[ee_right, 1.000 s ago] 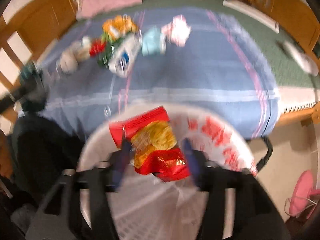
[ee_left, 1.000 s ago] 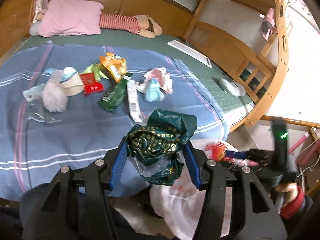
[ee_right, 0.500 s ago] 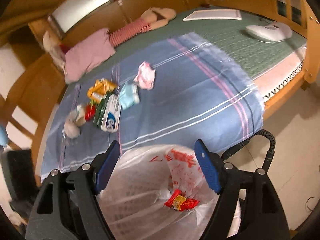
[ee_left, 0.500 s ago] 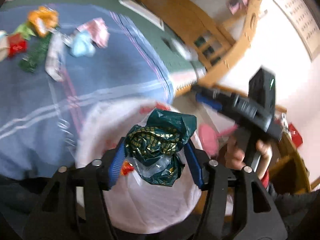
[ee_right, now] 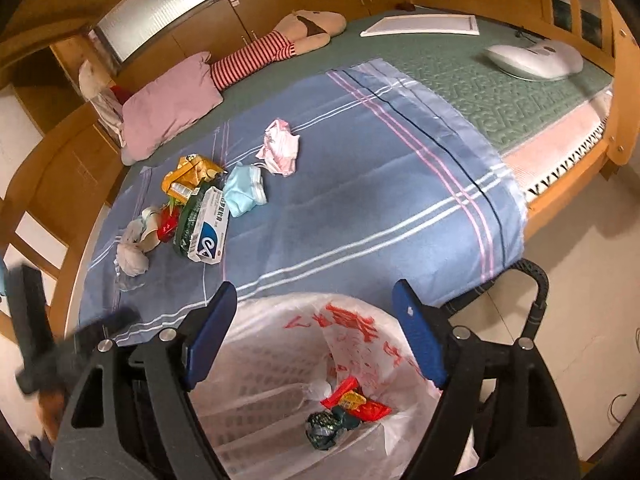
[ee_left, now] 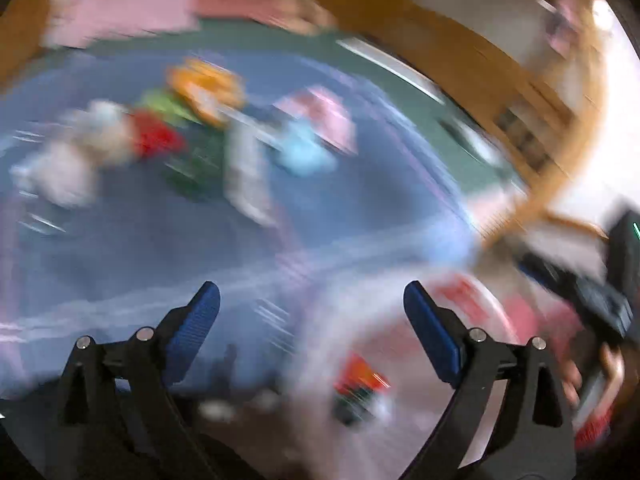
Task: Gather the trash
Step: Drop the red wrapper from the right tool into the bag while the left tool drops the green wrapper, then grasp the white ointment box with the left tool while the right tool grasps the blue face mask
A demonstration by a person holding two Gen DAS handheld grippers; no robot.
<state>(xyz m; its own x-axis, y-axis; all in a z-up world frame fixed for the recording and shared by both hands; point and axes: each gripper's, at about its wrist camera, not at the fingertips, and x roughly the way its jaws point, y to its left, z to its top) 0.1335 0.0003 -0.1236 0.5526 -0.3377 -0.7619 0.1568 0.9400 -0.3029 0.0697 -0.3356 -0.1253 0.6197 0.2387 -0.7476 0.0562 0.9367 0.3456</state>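
My right gripper (ee_right: 314,292) stands open and empty over the white bin bag with red print (ee_right: 360,320) at the foot of the bed. In the bag lie a crumpled dark green wrapper (ee_right: 324,430) and a red snack packet (ee_right: 356,400). The left wrist view is badly blurred. There my left gripper (ee_left: 311,292) has its jaws opening wide with nothing between them, above the blanket's edge beside the bag (ee_left: 400,340). More trash lies on the blue blanket (ee_right: 360,208): a white box (ee_right: 210,228), a light blue mask (ee_right: 244,192), pink crumpled paper (ee_right: 280,148), an orange packet (ee_right: 190,172), a tissue ball (ee_right: 130,256).
A pink pillow (ee_right: 168,116) and a striped plush (ee_right: 280,44) lie at the head of the bed. A white device (ee_right: 536,60) and a flat white board (ee_right: 420,26) rest on the green mat. Wooden bed rails surround it. A black curved handle (ee_right: 536,292) stands beside the bag, on tiled floor.
My left gripper let go of the green wrapper, which now lies in the bag, and swung back toward the bed. My right gripper dropped the red packet, opened wider and rose.
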